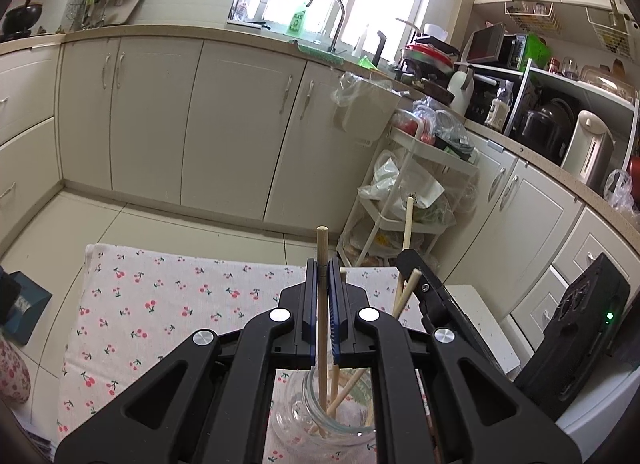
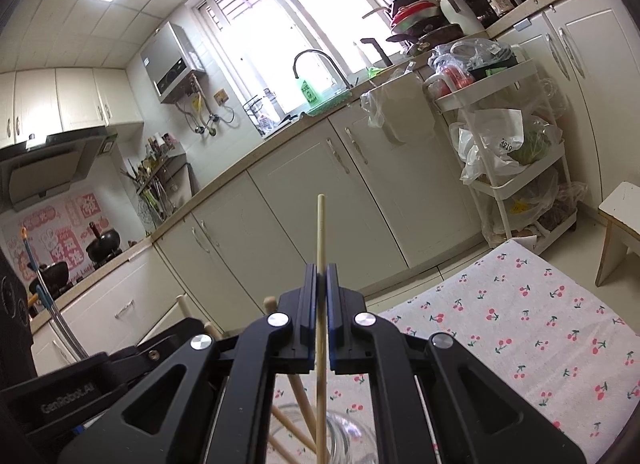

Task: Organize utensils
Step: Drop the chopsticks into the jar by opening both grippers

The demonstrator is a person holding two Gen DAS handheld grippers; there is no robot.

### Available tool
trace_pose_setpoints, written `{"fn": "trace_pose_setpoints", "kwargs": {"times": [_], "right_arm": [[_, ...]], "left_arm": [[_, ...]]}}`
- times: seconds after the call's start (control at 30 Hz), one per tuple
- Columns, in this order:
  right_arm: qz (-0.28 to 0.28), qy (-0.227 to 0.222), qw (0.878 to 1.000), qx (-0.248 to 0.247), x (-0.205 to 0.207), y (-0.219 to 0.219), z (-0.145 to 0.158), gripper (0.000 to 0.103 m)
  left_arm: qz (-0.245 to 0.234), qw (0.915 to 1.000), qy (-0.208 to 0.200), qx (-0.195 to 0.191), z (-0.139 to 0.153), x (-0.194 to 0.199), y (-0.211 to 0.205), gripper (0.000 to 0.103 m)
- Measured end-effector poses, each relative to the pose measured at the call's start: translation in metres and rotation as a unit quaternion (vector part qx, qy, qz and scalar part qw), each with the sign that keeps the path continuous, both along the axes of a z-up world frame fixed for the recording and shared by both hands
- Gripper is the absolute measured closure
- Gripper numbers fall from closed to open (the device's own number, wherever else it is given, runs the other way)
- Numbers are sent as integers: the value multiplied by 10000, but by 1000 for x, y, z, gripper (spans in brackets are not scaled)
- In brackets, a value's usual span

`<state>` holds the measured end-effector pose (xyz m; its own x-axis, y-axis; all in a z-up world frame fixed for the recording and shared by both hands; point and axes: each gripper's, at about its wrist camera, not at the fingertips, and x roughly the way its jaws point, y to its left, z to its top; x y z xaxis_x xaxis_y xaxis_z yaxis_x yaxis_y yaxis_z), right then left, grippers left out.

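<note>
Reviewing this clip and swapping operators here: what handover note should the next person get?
Left gripper: shut on a wooden chopstick, its lower end down in the glass jar.
Right gripper: shut on a second chopstick, upright over the same jar.
Done: several chopsticks already stand in the jar on the cherry-print cloth.
Left: release both sticks into the jar. Whether more utensils remain is out of view.

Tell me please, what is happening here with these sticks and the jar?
A person holds a tool in each hand above a glass jar on a cherry-print cloth. The left tool is shut on one wooden chopstick, held upright, its lower end inside the jar. The right tool is shut on another chopstick, also upright over the jar. More chopsticks already lean in the jar.
</note>
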<state>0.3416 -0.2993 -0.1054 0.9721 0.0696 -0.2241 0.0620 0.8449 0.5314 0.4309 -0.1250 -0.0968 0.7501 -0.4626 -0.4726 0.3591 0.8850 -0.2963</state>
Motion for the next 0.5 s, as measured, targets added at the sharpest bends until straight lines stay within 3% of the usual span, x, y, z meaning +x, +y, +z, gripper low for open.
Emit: {"fn": "trace_pose_setpoints", "kwargs": {"times": [0.5], "right_arm": [[550, 362, 9966, -497, -35, 19, -1, 97]], "left_arm": [[-41, 9994, 289, 178, -3, -18, 8, 95]]}}
